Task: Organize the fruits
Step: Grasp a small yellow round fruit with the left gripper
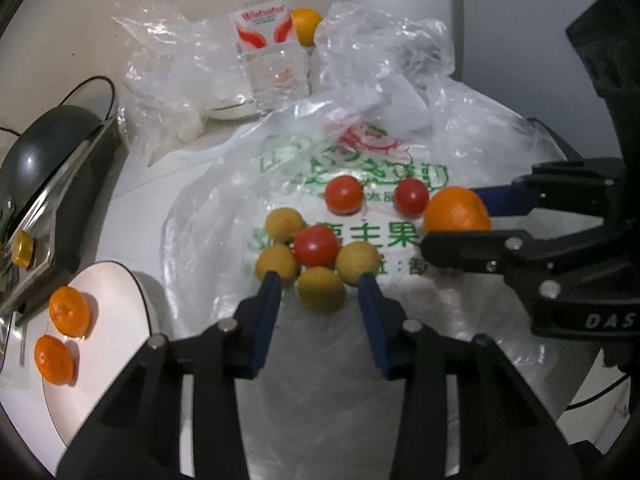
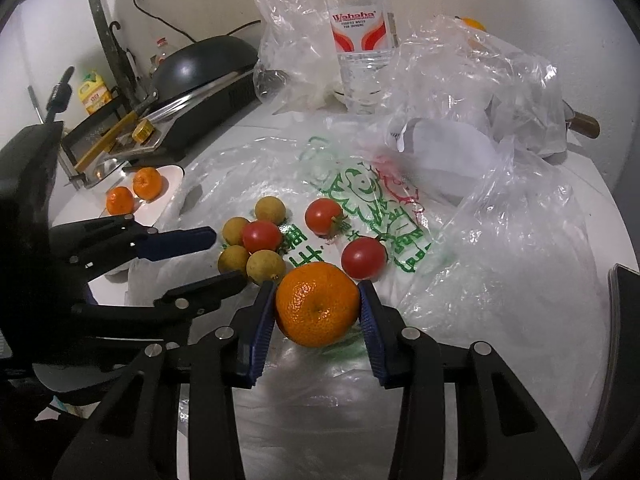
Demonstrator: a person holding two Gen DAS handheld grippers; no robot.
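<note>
My right gripper (image 2: 318,306) is shut on a mandarin (image 2: 317,304), just above a printed plastic bag (image 2: 400,248); it also shows in the left wrist view (image 1: 456,210). My left gripper (image 1: 320,286) is open, its fingers either side of a yellow longan (image 1: 321,290). Several longans (image 1: 278,263) ring a red tomato (image 1: 316,245). Two more tomatoes (image 1: 343,195) (image 1: 411,197) lie behind. A white plate (image 1: 108,312) at the left holds two mandarins (image 1: 69,311) (image 1: 54,360).
A Wahaha water bottle (image 1: 272,60) stands at the back among crumpled clear bags (image 1: 384,52), with another orange (image 1: 306,26) behind. A black pan (image 1: 44,148) sits on a cooker at the left. A knife handle (image 2: 582,124) lies at the right.
</note>
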